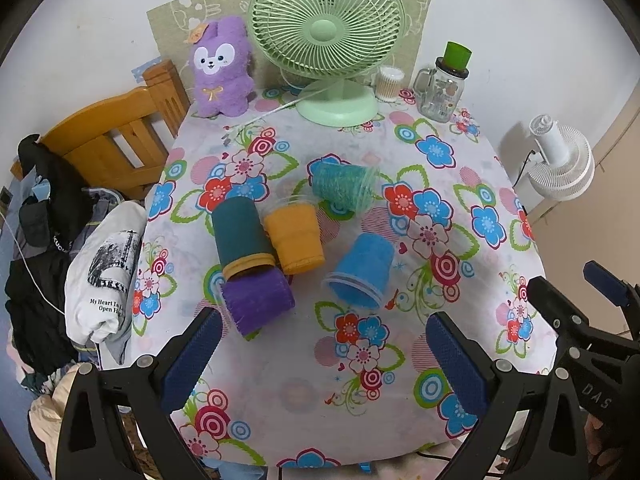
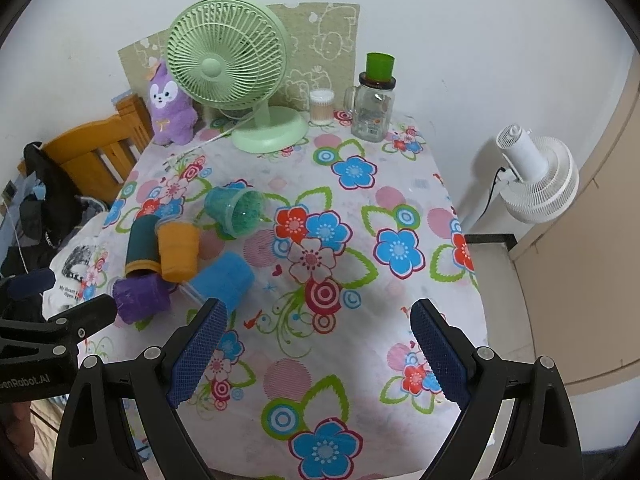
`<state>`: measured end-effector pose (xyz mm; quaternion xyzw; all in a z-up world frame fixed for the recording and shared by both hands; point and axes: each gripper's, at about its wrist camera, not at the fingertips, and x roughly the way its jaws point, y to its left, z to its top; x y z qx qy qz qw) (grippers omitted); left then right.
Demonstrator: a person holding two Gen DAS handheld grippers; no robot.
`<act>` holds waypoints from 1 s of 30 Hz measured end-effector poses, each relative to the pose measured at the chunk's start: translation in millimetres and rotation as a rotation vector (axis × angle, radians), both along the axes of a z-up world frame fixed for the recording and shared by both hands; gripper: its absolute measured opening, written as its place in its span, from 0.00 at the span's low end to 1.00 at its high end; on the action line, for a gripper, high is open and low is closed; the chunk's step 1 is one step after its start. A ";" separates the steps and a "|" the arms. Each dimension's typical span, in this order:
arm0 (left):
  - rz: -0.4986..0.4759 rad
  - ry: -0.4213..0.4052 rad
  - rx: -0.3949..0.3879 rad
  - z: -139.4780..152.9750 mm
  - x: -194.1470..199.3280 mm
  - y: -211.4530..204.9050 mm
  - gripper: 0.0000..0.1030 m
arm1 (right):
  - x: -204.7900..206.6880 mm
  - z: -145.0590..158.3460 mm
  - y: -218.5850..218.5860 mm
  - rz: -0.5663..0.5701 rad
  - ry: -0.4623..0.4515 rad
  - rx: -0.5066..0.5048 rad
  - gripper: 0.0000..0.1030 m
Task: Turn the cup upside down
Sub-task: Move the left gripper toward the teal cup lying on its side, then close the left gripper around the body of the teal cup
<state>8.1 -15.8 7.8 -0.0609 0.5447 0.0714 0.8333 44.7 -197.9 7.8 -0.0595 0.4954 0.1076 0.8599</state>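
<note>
At the far left a wooden chair (image 1: 116,136) stands beside the table (image 1: 280,400), with clothes (image 1: 80,272) heaped in front of it. On the flowered cloth, a cluster of cups sits left of centre: a dark teal cup (image 1: 240,236) lying on its side, a purple cup (image 1: 258,304) touching its mouth end, and an orange cup (image 1: 296,238) just beside them. Next comes a blue cup (image 1: 360,270) resting mouth-down and tilted, then a green glittery cup (image 1: 344,188) on its side, blurred. Both tools hover above the near edge, empty: the left gripper (image 1: 324,360) has its jaws spread wide, and the right gripper (image 2: 316,356) is equally wide apart, holding nothing. Along the back stand a purple plush (image 1: 222,68), a green fan (image 1: 328,40) and a glass jar (image 1: 440,88); a white fan (image 1: 560,156) sits off the table at right.
</note>
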 end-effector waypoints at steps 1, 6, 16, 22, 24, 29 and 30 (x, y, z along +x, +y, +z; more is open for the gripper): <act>-0.001 0.002 0.000 -0.8 1.7 -0.1 1.00 | 2.2 -0.7 -0.8 -0.004 0.003 0.001 0.92; -0.003 0.021 -0.002 -6.6 12.6 0.8 1.00 | 12.8 -2.8 -2.1 -0.013 0.007 0.002 0.92; -0.025 0.055 -0.004 -19.6 46.5 3.2 1.00 | 44.9 -13.0 4.6 -0.012 0.030 0.000 0.92; -0.056 0.064 0.011 -30.6 69.9 6.5 1.00 | 67.7 -26.1 9.9 -0.016 0.049 -0.001 0.92; -0.069 0.071 0.024 -35.1 79.3 7.6 1.00 | 73.5 -30.1 12.1 -0.014 0.054 -0.001 0.92; -0.098 0.084 0.019 -44.9 98.7 12.5 1.00 | 88.9 -42.8 18.3 -0.013 0.067 0.000 0.92; -0.107 0.086 0.015 -48.1 103.8 13.6 1.00 | 92.6 -45.8 19.9 -0.013 0.072 0.003 0.92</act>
